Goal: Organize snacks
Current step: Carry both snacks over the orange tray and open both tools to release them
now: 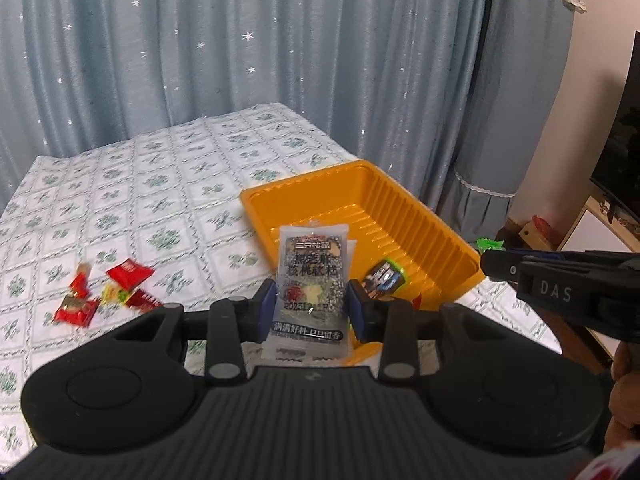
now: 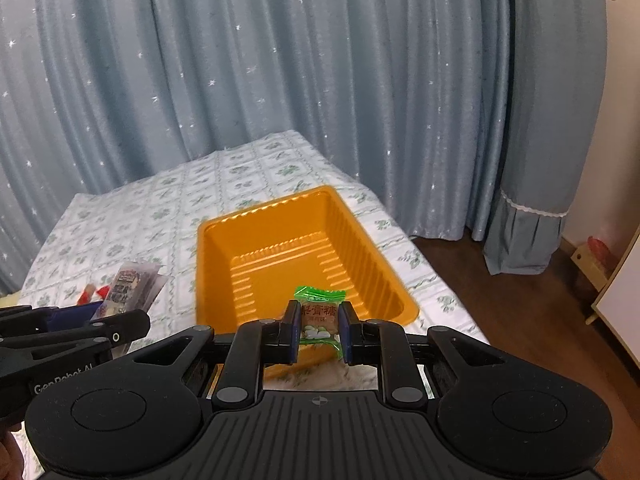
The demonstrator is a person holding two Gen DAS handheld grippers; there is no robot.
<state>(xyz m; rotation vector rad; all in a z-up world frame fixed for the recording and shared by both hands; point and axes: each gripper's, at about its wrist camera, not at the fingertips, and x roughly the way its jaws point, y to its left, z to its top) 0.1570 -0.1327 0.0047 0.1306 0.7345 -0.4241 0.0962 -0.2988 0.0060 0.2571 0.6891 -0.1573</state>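
My left gripper is shut on a tall grey snack packet with black print, held upright in front of the near left corner of the orange tray. A small dark and green snack lies inside the tray near its front wall. Several red wrapped snacks lie on the tablecloth to the left. My right gripper is shut on a green-wrapped candy, held over the near end of the orange tray. The left gripper and its grey packet show at the left in the right wrist view.
The table wears a white cloth with green flowers. Blue starred curtains hang behind it. A wooden floor and white furniture lie to the right, with a dark screen above.
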